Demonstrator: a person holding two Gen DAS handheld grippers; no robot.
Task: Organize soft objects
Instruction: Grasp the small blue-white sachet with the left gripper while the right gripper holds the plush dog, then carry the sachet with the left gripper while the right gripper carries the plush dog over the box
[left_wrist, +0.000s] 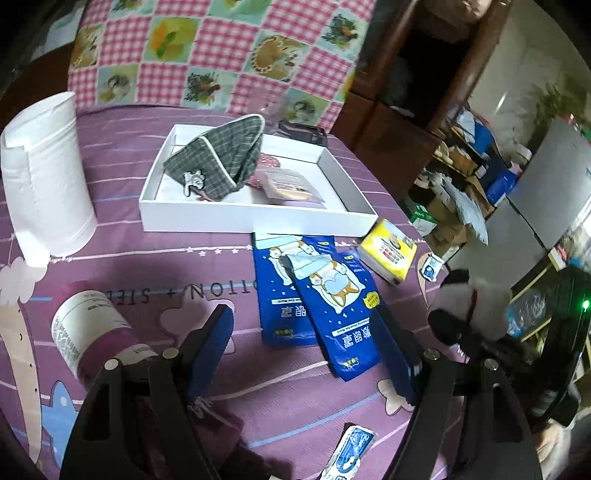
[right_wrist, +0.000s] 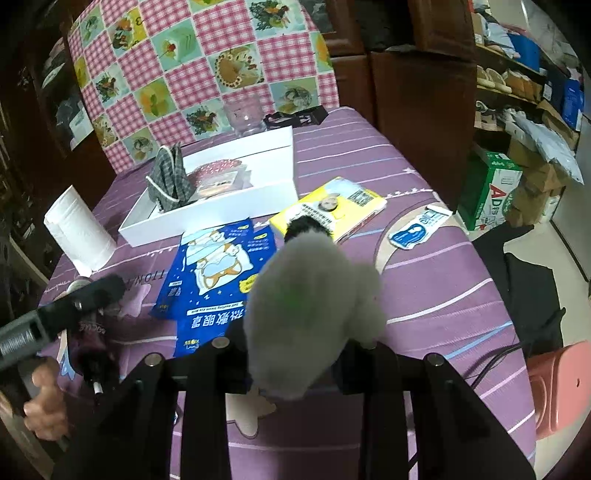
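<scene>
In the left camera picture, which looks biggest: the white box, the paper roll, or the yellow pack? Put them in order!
1. white box
2. paper roll, though it sits nearer the camera
3. yellow pack

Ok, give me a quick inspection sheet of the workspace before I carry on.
Surface: purple patterned cloth, taut over the table.
Job's things: plush toy held above the cloth; grey plaid pouch and a pink packet in the white box.
Clutter: two blue sachets, overlapping; yellow pack; paper roll; purple bottle; small blue-white sachets.
Grippers: left gripper open, nothing between its fingers; right gripper shut on the plush toy.
Cables: black lead off the table's right edge.
Surroundings: checked cloth behind, dark cabinets, shelves, cartons, pink stool.
</scene>
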